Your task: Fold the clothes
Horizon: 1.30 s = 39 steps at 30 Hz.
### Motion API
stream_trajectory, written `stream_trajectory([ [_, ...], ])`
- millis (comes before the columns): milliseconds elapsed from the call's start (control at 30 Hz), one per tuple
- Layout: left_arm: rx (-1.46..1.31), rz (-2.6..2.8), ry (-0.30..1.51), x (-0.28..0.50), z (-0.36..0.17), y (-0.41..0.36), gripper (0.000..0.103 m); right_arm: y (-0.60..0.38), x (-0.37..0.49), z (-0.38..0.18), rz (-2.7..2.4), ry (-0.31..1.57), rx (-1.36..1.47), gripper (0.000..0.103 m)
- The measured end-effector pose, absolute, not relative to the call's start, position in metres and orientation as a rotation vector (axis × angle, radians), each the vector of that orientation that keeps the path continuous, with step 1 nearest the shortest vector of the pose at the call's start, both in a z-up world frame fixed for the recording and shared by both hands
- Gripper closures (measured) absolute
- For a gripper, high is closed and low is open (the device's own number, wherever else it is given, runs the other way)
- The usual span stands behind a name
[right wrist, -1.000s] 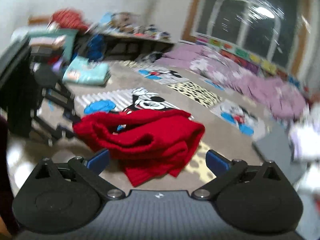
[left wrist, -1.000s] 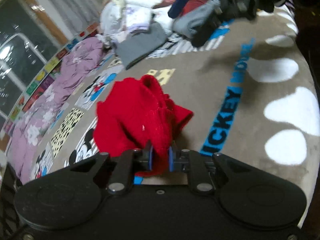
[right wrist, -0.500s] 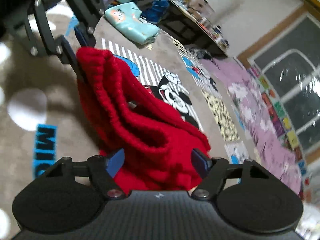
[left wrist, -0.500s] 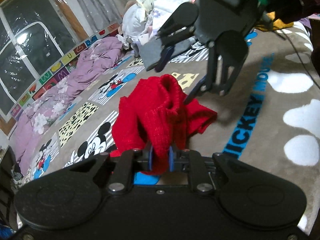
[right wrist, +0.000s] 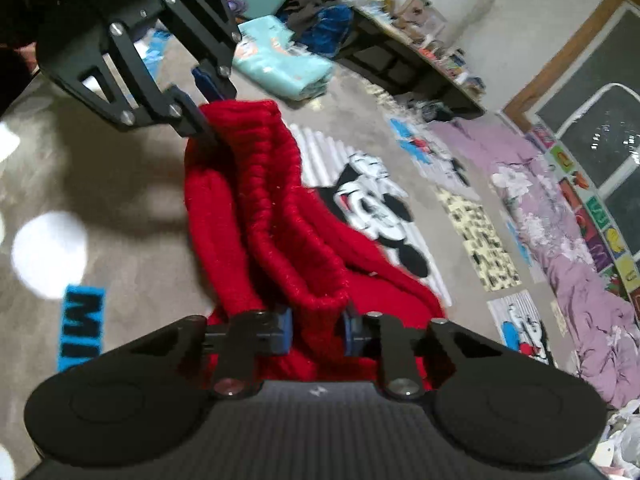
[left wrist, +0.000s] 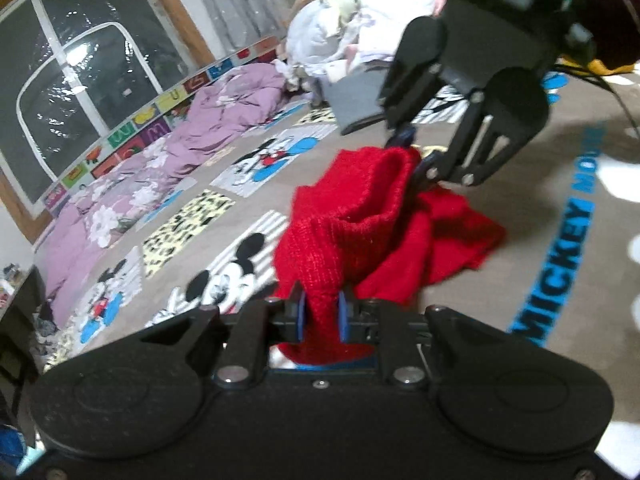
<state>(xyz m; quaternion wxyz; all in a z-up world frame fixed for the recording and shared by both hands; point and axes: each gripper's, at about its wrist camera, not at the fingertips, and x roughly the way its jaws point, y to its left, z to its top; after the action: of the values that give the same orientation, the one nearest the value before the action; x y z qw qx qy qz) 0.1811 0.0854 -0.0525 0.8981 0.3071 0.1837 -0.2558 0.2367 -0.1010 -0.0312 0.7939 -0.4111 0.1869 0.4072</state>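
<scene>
Left wrist: purple quilt, clothes pile beyond red sweater.

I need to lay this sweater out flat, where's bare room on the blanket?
Free: the plain brown stretch between the red sweater and the blue MICKEY lettering. Crowded: the clothes pile beyond, and the purple quilt under the window.

Sweater on rug, betw. both grippers.
</scene>
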Motion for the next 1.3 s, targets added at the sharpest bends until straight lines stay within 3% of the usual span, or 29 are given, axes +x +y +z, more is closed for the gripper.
stream_trajectory([
  [733, 0.632, -0.35, 0.088, 0.337, 0.079, 0.038, 0.089, -0.177, 0.342, 0.099, 0.532, 0.18, -0.554, 0.085],
  [1000, 0.685, -0.29, -0.035, 0.297, 0.093, 0.032, 0.089, -0.197, 0.312, 0.12, 0.478, 0.052, -0.487, 0.085],
  [1300, 0.805, -0.453, 0.125, 0.191, 0.016, 0.042, 0.09, -0.203, 0.215, 0.051, 0.61, 0.226, -0.574, 0.085],
])
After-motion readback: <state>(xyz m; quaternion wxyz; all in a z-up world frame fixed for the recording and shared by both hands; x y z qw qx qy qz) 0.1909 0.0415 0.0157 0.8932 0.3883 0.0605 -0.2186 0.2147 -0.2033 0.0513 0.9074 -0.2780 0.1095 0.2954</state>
